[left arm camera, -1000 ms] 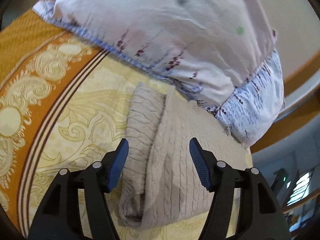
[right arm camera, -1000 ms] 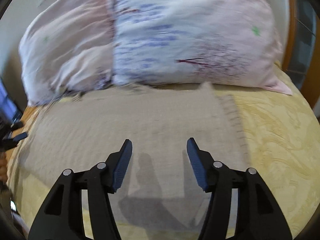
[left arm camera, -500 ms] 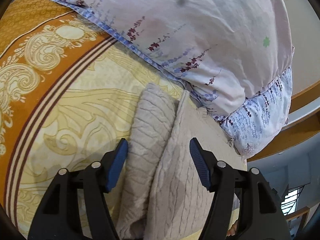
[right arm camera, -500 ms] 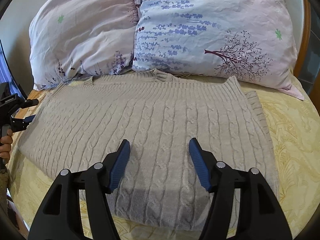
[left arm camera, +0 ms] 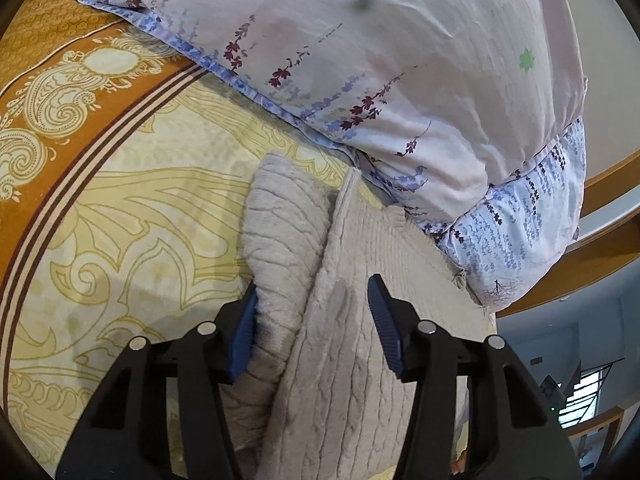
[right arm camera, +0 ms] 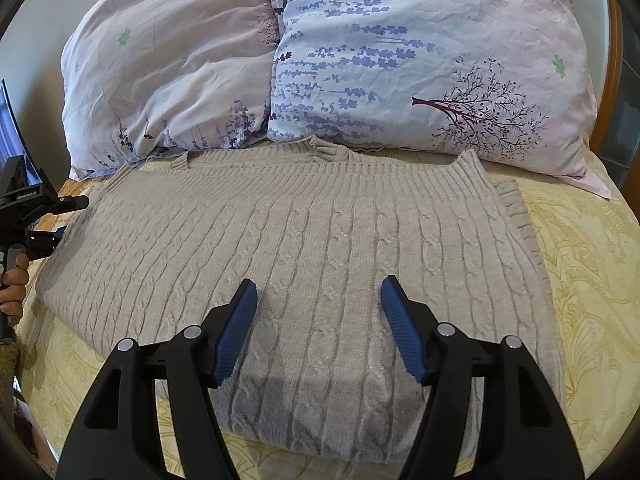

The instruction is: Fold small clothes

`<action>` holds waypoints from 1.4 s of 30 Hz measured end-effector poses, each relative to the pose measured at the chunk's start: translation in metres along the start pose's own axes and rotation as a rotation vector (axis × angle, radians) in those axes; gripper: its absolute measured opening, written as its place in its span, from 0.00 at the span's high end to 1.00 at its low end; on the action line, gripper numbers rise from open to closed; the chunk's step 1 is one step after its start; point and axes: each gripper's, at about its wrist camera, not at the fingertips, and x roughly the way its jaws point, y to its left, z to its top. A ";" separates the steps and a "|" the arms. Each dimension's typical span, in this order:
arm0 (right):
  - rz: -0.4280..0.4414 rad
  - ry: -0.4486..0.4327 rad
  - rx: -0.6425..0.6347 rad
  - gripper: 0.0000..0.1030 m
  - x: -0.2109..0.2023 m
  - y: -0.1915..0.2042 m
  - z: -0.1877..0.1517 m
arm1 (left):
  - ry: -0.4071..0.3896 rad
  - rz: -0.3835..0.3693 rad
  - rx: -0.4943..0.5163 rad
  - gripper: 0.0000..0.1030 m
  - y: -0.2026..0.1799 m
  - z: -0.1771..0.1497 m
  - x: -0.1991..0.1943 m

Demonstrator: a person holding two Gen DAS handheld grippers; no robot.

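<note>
You're working the side-fold stage here: the sweater point(right arm camera: 304, 248) is lying flat on the bedspread point(left arm camera: 120, 216) with its collar up against the two pillows point(right arm camera: 400, 60), and your left gripper point(left arm camera: 312, 322) is settling over the bunched sleeve point(left arm camera: 280, 240) at the sweater's edge. Its jaws are closing with that roll of knit sitting between them; the left pad looks like it's brushing the fabric, but I can't really tell from this angle whether it's biting yet, so I'm calling it not gripped. Your right gripper point(right arm camera: 318, 326) is hovering over the middle of the body, jaws spread and opening, nothing pinched. Next you're probably wanting a firm pinch on that sleeve layer, then carrying it across the body while the right side is holding the knit down flat.
</note>
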 end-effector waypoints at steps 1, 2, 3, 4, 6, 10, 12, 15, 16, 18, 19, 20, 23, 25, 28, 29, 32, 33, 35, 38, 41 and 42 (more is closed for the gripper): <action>-0.001 0.000 0.000 0.36 0.000 0.000 0.000 | 0.000 0.006 0.001 0.54 0.000 0.000 0.000; -0.001 0.000 -0.001 0.36 0.000 0.000 0.000 | 0.000 0.010 0.001 0.54 0.000 0.000 0.000; -0.002 0.000 0.000 0.35 0.000 0.000 0.000 | 0.000 0.013 0.001 0.55 0.000 -0.001 0.000; -0.001 0.000 0.000 0.35 0.000 0.000 0.000 | -0.001 0.019 0.000 0.56 -0.001 -0.001 0.000; -0.002 0.000 -0.001 0.34 0.000 0.000 0.000 | -0.002 0.031 0.003 0.57 -0.002 -0.001 0.000; -0.002 -0.001 0.000 0.33 -0.001 0.002 -0.001 | 0.003 0.060 0.021 0.64 -0.007 -0.004 0.003; 0.001 0.000 0.005 0.33 -0.002 0.001 -0.001 | 0.007 0.062 0.020 0.72 -0.010 -0.006 0.004; 0.014 0.001 0.020 0.33 -0.004 0.000 -0.001 | -0.005 0.021 0.009 0.79 -0.013 -0.007 0.000; 0.021 0.001 0.027 0.33 -0.005 -0.001 -0.001 | -0.009 0.000 0.005 0.80 -0.015 -0.007 -0.002; 0.033 -0.004 0.043 0.33 -0.009 -0.005 0.000 | -0.020 -0.037 0.005 0.81 -0.023 -0.007 -0.007; 0.037 -0.007 0.050 0.33 -0.010 -0.007 0.000 | -0.029 -0.054 0.008 0.82 -0.029 -0.007 -0.010; 0.041 -0.012 0.057 0.33 -0.012 -0.009 0.000 | -0.035 -0.071 0.006 0.83 -0.035 -0.007 -0.012; 0.044 -0.030 0.079 0.33 -0.019 -0.017 0.000 | -0.055 -0.130 0.003 0.84 -0.056 -0.008 -0.017; 0.048 -0.042 0.091 0.33 -0.024 -0.023 0.000 | -0.066 -0.162 0.007 0.85 -0.072 -0.009 -0.018; 0.045 -0.056 0.101 0.33 -0.031 -0.031 0.000 | -0.070 -0.211 0.014 0.86 -0.099 -0.011 -0.013; 0.045 -0.061 0.105 0.33 -0.033 -0.034 0.000 | -0.068 -0.226 0.019 0.86 -0.108 -0.012 -0.010; 0.042 -0.075 0.118 0.33 -0.040 -0.043 -0.001 | -0.049 -0.271 0.031 0.86 -0.141 -0.018 0.002; 0.040 -0.080 0.123 0.33 -0.042 -0.046 -0.001 | -0.041 -0.286 0.035 0.87 -0.152 -0.021 0.007; 0.034 -0.089 0.135 0.33 -0.046 -0.053 -0.003 | -0.015 -0.320 0.052 0.87 -0.178 -0.030 0.022; 0.019 -0.099 0.159 0.33 -0.052 -0.064 -0.007 | 0.025 -0.340 0.067 0.87 -0.207 -0.048 0.048; 0.000 -0.095 0.195 0.33 -0.055 -0.078 -0.012 | 0.102 -0.328 0.082 0.87 -0.229 -0.076 0.092; -0.007 -0.093 0.209 0.33 -0.056 -0.083 -0.015 | 0.125 -0.324 0.084 0.87 -0.230 -0.084 0.101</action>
